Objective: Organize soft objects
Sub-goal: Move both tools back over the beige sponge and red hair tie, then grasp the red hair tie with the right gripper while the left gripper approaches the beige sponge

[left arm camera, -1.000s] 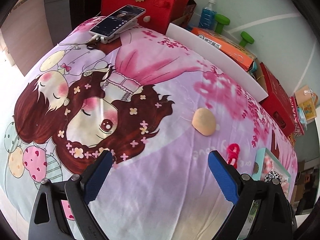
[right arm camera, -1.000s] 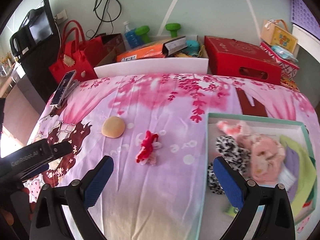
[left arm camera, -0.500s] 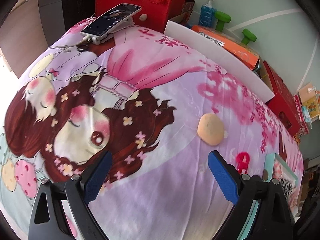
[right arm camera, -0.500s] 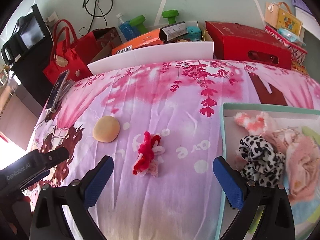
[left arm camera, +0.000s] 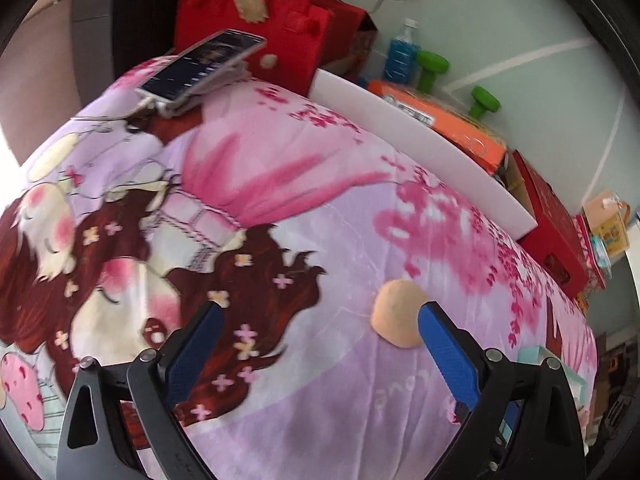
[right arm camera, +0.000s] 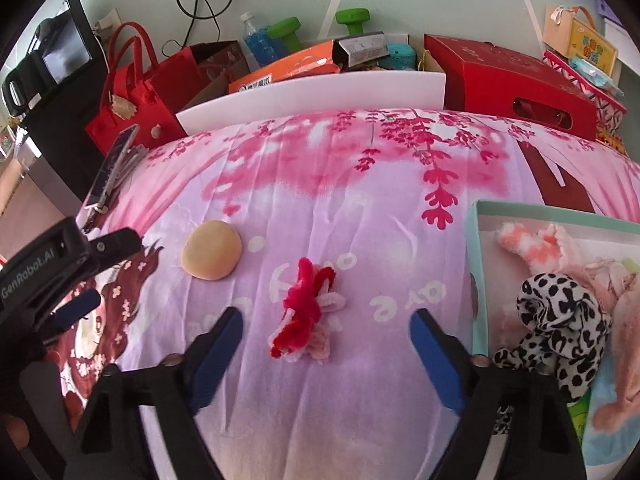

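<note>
A red, white and pink fuzzy bow [right arm camera: 306,312] lies on the pink printed bedspread [right arm camera: 360,184]. My right gripper [right arm camera: 326,320] hangs just above it with the bow between its blue fingers; the jaws are closing and the pads do not touch it. A round tan soft pad [right arm camera: 211,250] rests to the bow's left. In the left wrist view the tan pad [left arm camera: 394,312] sits just inside the right finger of my left gripper [left arm camera: 320,316], which is open. A teal-rimmed box [right arm camera: 476,280] at the right holds a black-and-white scrunchie [right arm camera: 560,312] and pink fluffy pieces.
A phone on a stand [left arm camera: 200,68] sits at the bed's far left corner beside a red felt bag [left arm camera: 280,36]. Behind a white board [right arm camera: 312,96] stand an orange box, a blue bottle, green dumbbells and a red carton [right arm camera: 516,84].
Both grippers have come lower and closer to the bedspread. The right gripper's fingers have narrowed around the bow. The tan pad now lies beside the left gripper's right finger.
</note>
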`<state>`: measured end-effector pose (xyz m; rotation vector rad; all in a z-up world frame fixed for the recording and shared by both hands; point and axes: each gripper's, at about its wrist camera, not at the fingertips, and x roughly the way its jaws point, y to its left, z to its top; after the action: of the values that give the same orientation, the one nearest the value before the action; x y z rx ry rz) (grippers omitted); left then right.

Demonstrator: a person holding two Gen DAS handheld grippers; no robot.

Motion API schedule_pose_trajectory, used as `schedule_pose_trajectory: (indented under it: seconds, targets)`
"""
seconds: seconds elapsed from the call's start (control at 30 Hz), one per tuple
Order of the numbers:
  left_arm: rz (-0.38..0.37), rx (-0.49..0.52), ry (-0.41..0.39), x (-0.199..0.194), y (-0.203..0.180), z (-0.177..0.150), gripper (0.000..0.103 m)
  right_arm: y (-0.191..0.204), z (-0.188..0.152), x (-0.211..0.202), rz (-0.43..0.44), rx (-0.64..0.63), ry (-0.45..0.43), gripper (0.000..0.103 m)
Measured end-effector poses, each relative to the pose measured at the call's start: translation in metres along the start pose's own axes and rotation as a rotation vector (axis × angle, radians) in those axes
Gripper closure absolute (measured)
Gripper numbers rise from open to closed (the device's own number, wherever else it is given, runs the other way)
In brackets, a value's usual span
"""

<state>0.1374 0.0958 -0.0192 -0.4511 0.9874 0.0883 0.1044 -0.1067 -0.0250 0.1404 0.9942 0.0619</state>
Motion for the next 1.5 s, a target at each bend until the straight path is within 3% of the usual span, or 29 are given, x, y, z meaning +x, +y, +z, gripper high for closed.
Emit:
schedule_pose_trajectory:
  seconds: [0.5, 0.8, 1.0, 1.1, 1.27, 1.33, 1.5]
  targets:
    - [0.022, 0.193, 0.057, 0.025, -0.038, -0.011, 0.005, -0.001, -0.001, 0.010, -0.013, -0.011, 0.015, 0.048]
    - [0.080, 0.281, 0.059, 0.036, -0.049, -0.017, 0.007, 0.002, -0.002, 0.012, 0.017, -0.023, 0.028, 0.069]
    - [0.092, 0.332, 0.073, 0.039, -0.055, -0.021, 0.025, 0.003, -0.003, 0.012, 0.027, -0.027, 0.034, 0.072]
    - [0.087, 0.346, 0.073, 0.039, -0.057, -0.022, 0.040, 0.003, -0.004, 0.013, 0.027, -0.028, 0.038, 0.072]
    - [0.053, 0.354, 0.077, 0.037, -0.058, -0.022, 0.077, 0.002, -0.004, 0.013, 0.032, -0.024, 0.042, 0.071]
    - [0.041, 0.346, 0.080, 0.037, -0.057, -0.022, 0.085, 0.002, -0.004, 0.013, 0.031, -0.026, 0.043, 0.074]
    - [0.020, 0.329, 0.084, 0.037, -0.054, -0.021, 0.090, 0.002, -0.004, 0.013, 0.032, -0.029, 0.045, 0.074]
